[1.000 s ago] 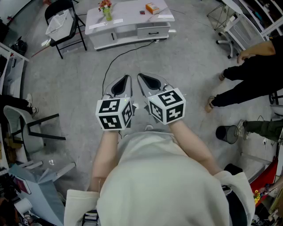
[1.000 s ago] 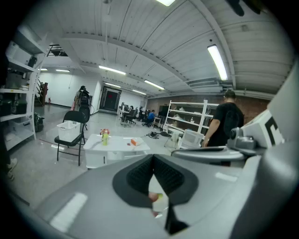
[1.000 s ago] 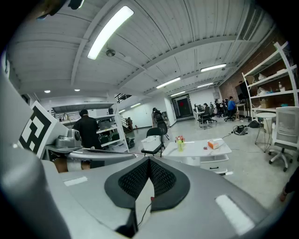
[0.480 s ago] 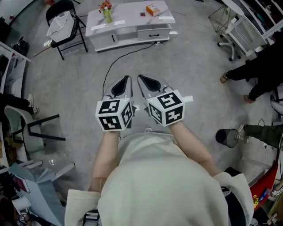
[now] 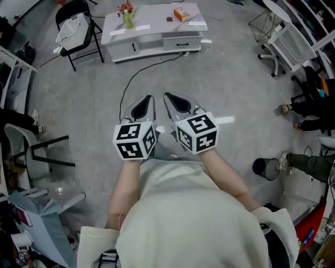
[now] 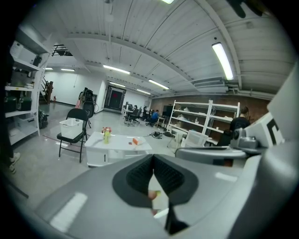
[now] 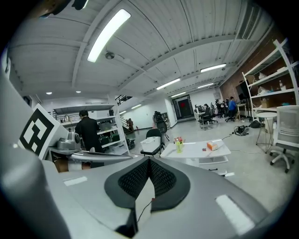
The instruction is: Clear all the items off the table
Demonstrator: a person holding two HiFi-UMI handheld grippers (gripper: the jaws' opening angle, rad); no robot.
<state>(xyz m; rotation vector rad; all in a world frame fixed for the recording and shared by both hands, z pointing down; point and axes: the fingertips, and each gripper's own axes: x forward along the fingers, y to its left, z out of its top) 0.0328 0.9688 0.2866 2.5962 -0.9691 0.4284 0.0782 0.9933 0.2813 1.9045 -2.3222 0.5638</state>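
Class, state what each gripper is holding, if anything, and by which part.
Nothing is held: the left gripper and right gripper are both shut and empty.

Bright ceiling tube lights [image 6: 222,60], fisheye-warped edges, soft shadows

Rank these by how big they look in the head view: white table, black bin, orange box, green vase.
1. white table, by far.
2. black bin, though it stands nearer the camera than the table's items.
3. orange box and green vase look about alike; I will not rank them.
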